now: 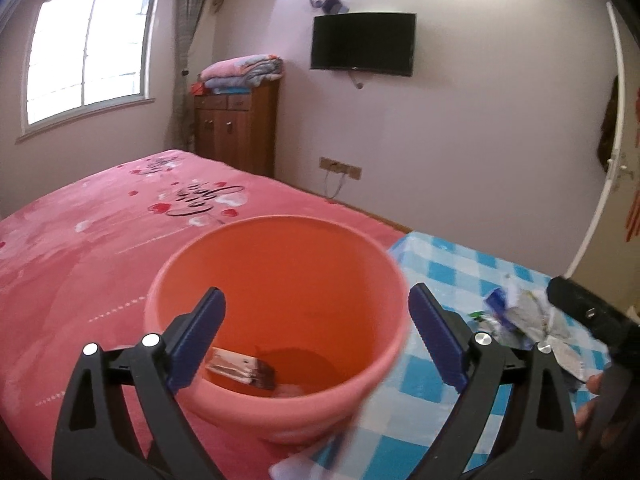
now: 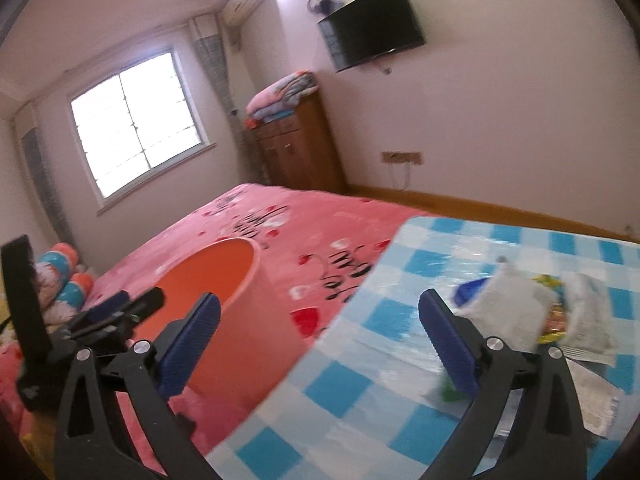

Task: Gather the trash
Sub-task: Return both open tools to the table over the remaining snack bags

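Left wrist view: the left tongs stand wide apart, straddling the orange bucket without pressing it. The right tongs gape empty, wrappers lying just beyond their right finger on the checked worktop.

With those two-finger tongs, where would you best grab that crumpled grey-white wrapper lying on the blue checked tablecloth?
Probably by the raised, puckered top edge of the crumpled grey-white wrapper, coming from above and the near side with the open right gripper. That fold stands up off the blue checked tablecloth, so the fingers can close around it; the flat parts lie against other wrappers.
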### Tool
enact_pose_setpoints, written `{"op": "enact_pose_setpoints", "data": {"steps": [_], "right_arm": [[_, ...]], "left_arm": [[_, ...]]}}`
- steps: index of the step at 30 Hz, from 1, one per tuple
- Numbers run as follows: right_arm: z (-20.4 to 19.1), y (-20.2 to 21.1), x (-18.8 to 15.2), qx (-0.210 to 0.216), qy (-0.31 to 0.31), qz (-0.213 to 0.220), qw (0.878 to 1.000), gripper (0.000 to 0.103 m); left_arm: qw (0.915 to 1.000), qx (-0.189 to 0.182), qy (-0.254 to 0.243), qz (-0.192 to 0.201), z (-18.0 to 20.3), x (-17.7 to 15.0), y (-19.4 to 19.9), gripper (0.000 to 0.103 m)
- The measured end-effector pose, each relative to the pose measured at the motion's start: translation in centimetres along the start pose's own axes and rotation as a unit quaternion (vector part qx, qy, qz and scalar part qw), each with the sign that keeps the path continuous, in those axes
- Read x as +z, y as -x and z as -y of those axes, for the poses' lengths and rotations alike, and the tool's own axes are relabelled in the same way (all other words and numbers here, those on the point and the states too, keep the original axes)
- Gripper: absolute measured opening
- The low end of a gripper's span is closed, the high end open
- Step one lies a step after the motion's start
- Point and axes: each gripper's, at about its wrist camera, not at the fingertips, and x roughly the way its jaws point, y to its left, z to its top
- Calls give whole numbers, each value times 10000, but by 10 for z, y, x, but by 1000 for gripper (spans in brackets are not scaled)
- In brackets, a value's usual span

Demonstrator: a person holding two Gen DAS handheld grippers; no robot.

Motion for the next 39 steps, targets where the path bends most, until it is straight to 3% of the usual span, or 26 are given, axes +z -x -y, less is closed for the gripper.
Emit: {"op": "enact_pose_setpoints", "data": {"steps": [10, 18, 33, 39], "right_arm": [[47, 41, -21, -792, -199, 370, 9960, 98], [73, 60, -32, -1100, -345, 506, 9920, 98], [111, 77, -48, -1664, -460, 584, 9833, 98], [131, 81, -53, -1699, -597, 544, 9822, 98]], "left_arm": [[9996, -171, -216, -95, 45, -15, 6, 93], [9984, -448, -309, -180, 74, -29, 5, 93], [9943, -627, -717, -481, 121, -45, -7, 93], [9925, -733, -755, -626, 137, -51, -12, 93]]}}
